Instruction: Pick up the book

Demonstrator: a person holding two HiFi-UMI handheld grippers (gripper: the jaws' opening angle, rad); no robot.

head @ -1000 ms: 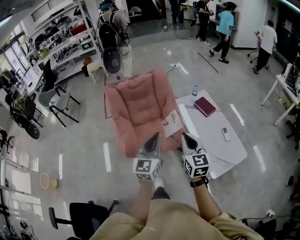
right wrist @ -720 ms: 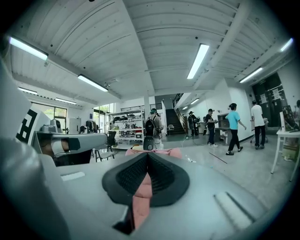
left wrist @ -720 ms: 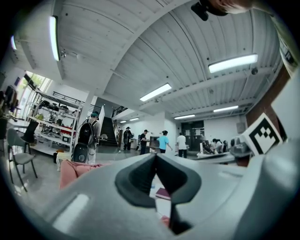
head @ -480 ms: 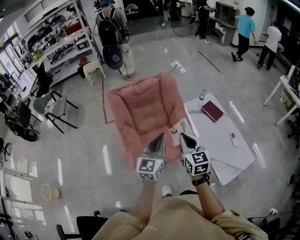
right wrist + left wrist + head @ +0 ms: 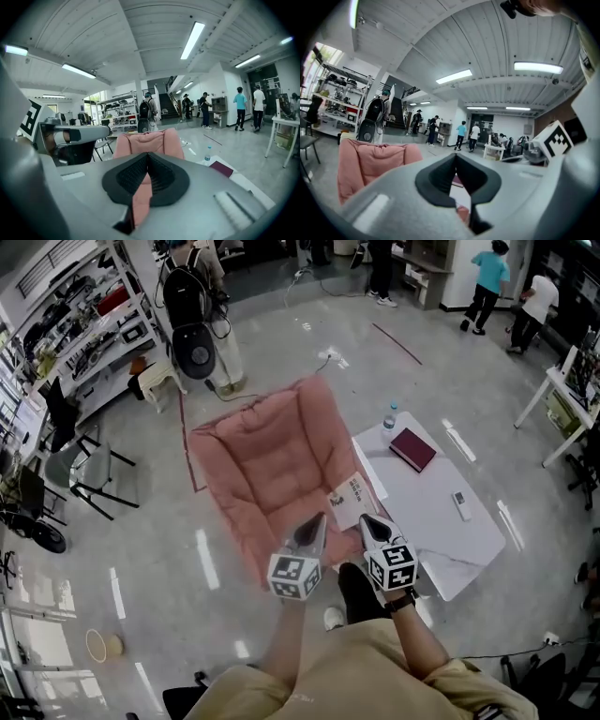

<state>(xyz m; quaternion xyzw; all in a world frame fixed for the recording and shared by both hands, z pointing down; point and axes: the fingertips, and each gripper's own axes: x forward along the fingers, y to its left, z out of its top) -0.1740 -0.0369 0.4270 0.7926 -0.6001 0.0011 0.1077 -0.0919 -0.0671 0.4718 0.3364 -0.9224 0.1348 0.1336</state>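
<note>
Book (image 5: 412,448), dark red and closed, is seen lying flat on the far part of the low white table (image 5: 441,535). It is found near a water bottle (image 5: 389,420) at the table's far corner and well apart from a small remote (image 5: 459,504). A pink armchair (image 5: 267,460) is placed just beside the table on its left, and a white booklet (image 5: 354,498) is laid on the chair's side nearest the table. The left gripper (image 5: 316,519) and the right gripper (image 5: 367,519) are held side by side over the near edge of the chair, well short of the book. In each gripper view the jaws are seen pressed together at the tips, with nothing held between them. In the right gripper view the book is shown off to the right of the jaws, untouched.
</note>
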